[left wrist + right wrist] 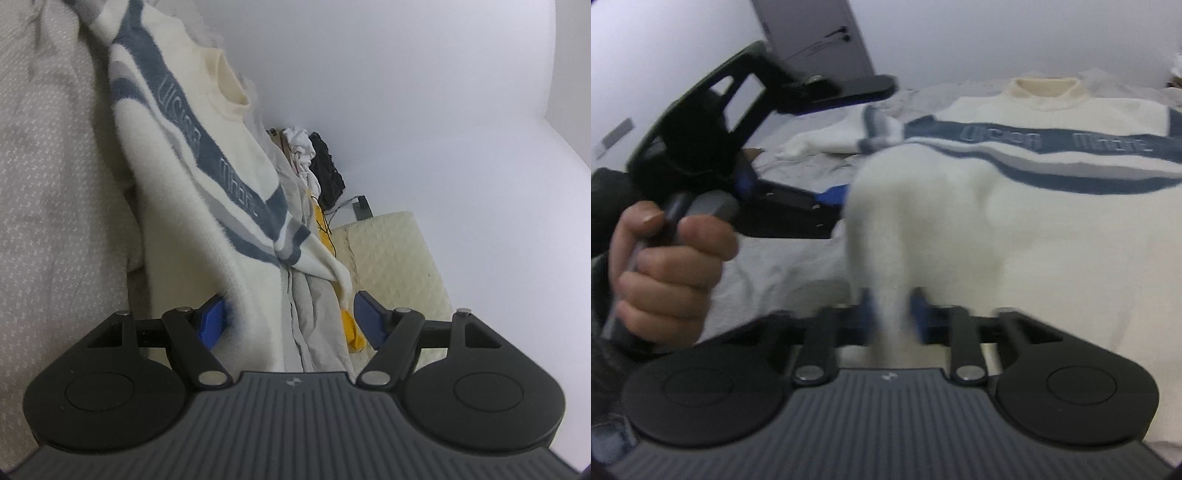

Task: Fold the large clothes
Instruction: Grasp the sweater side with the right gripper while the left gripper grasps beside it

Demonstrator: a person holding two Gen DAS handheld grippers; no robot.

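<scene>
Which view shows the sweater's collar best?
The right wrist view: the collar faces the camera above the blue stripe, sweater spread flat. In the left wrist view the collar is seen edge-on and tilted.

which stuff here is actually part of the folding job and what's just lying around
Part of the job:
- cream sweater with blue stripes
- right gripper, shut on a bunch of the sweater's hem
- left gripper, open, with fabric between its fingers

Just lying about:
- grey bedsheet
- yellow cloth
- black knit item
- white crumpled cloth
- quilted cream cushion
- door
</scene>
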